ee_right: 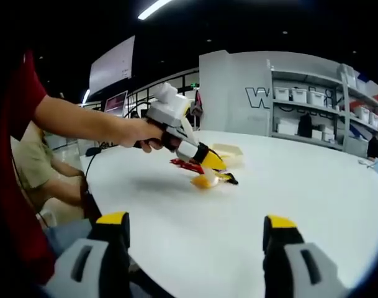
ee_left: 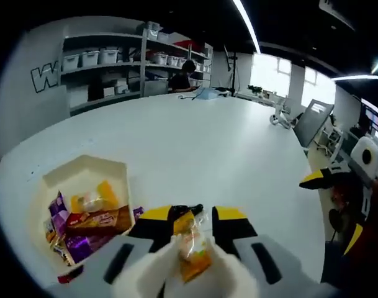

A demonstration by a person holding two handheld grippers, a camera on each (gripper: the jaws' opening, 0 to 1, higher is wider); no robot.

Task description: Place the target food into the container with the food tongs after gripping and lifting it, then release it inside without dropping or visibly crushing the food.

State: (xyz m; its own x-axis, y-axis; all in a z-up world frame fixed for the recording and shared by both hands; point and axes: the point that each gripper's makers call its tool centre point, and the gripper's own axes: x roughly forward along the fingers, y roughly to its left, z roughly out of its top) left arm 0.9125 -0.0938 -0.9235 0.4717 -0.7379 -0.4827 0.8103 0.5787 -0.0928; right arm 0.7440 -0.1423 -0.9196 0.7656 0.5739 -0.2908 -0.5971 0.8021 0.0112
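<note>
A clear-wrapped orange and yellow snack packet is pinched between the white inner faces of my left gripper, a little above the white table. In the left gripper view the cream hexagonal container lies just left of the jaws, with several wrapped snacks inside. The right gripper view shows a hand holding the left gripper low over the table with the orange packet at its tips, and the container just behind. My right gripper stands open with nothing between its jaws, well back from them.
The round white table stretches far ahead. A red packet lies beside the container. Shelves with bins line the back wall. The right gripper shows at the right edge of the left gripper view. A seated person is at the left.
</note>
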